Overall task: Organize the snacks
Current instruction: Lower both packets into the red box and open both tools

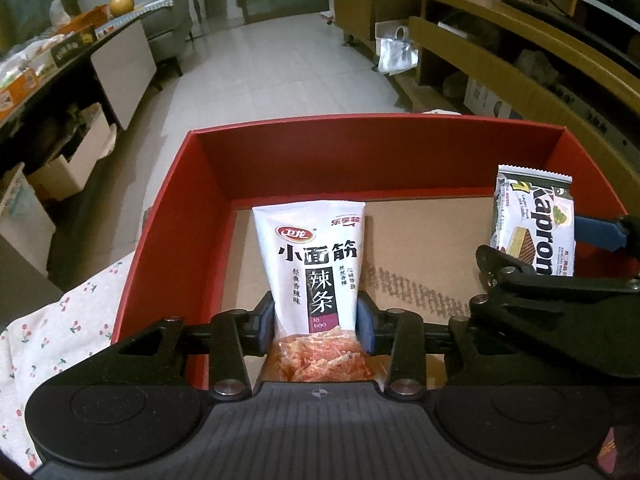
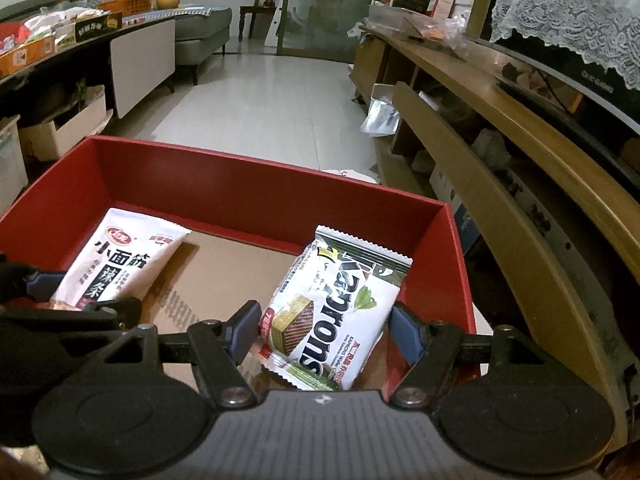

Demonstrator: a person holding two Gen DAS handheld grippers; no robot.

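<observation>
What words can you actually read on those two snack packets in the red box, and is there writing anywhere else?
"小面筋", "辣条", "卫龙", "la tiao": on the white spicy-strip packet between the left gripper's pads.
"Kaprons": on the wafer packet between the right gripper's pads.
Small print on both packets: too small to read.
Boxes on the far table: lettering blurred.
Red box: no text visible.

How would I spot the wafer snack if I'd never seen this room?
Find the red box with a cardboard floor. Two packets are in it; the wafer pack is on the right side, between the right gripper fingers. It shows a layered wafer, unlike the spicy strips bag.
</observation>
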